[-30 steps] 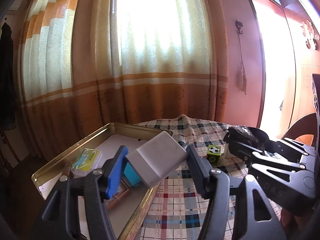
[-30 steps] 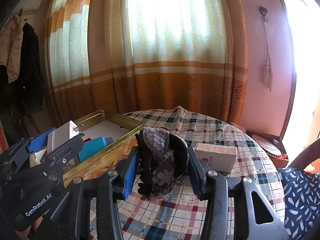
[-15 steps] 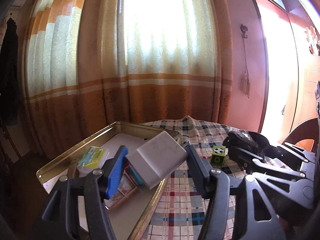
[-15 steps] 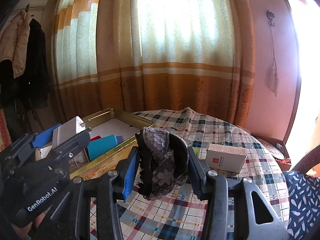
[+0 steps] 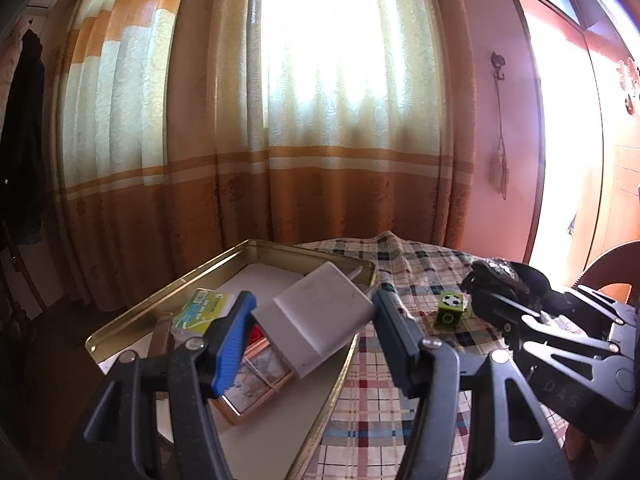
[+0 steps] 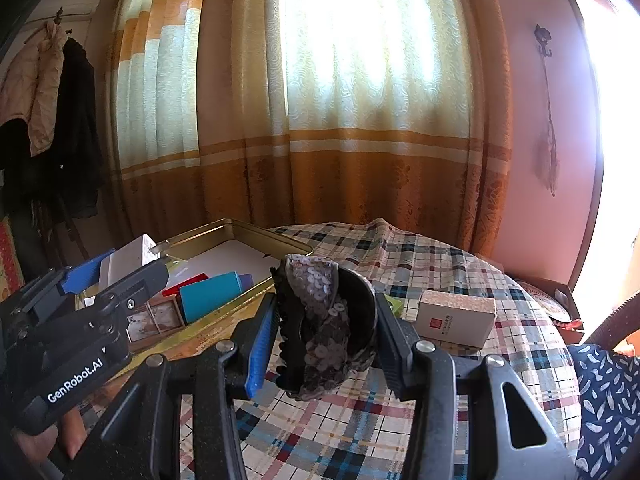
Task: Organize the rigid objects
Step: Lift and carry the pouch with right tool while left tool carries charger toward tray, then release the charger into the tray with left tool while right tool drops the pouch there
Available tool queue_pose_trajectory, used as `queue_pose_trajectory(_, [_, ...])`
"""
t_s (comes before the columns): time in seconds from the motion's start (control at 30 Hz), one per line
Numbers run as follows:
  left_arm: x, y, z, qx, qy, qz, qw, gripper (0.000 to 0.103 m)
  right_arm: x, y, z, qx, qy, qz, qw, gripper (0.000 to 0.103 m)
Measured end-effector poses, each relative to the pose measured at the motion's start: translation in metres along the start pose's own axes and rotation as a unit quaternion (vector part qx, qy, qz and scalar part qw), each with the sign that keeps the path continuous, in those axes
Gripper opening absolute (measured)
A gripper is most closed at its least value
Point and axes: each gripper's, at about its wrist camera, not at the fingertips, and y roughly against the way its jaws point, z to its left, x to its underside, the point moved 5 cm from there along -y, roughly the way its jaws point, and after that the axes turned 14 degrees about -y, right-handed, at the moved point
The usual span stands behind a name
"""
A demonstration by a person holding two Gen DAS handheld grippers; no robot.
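1. Fingers of the left gripper (image 5: pixel 312 320) pinch a white charger block (image 5: pixel 316 316), held tilted above the gold tin tray (image 5: pixel 168 292) on the desk (image 6: pixel 400 432).
2. Fingers of the right gripper (image 6: pixel 324 332) clamp a sequined hair claw (image 6: pixel 320 320) above the checked cloth, just beside the tray's near rim.
3. Small boxes and a card pack (image 5: pixel 204 308) already lie in the tray; a green cube (image 5: pixel 450 308) and a cardboard box (image 6: pixel 456 316) sit outside it.
4. Risk: the charger is gripped cornerwise, so it may twist out and strike the framed piece below.
5. Risk: the two grippers are close together; lowering both at once could make them collide.
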Motion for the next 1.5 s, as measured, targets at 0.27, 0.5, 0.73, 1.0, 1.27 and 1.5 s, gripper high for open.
queue_pose_trajectory(0.27, [0.003,0.004,0.011,-0.008,0.006,0.001,1.0,0.06,0.005,0.001,0.019,-0.012,0.02,0.005,1.0,0.049])
queue_pose_trajectory(0.5, [0.004,0.006,0.045,-0.025,0.021,0.01,0.9994,0.06,0.004,-0.006,0.026,-0.039,0.006,0.024,0.999,0.049])
queue_pose_trajectory(0.73, [0.005,-0.005,0.088,-0.054,0.037,0.034,0.9973,0.06,0.005,-0.039,0.06,-0.071,0.02,0.062,0.995,0.049])
queue_pose_trajectory(1.0, [0.017,-0.035,0.111,-0.06,0.044,0.088,0.9934,0.06,0.001,-0.072,0.107,-0.096,0.054,0.099,0.989,0.049])
queue_pose_trajectory(1.27, [0.04,-0.054,0.132,-0.063,0.068,0.135,0.9865,0.06,0.008,-0.106,0.14,-0.11,0.078,0.143,0.981,0.051])
queue_pose_trajectory(1.5, [0.035,-0.043,0.137,-0.079,0.079,0.122,0.9863,0.094,0.002,-0.087,0.122,-0.113,0.058,0.122,0.984,0.072])
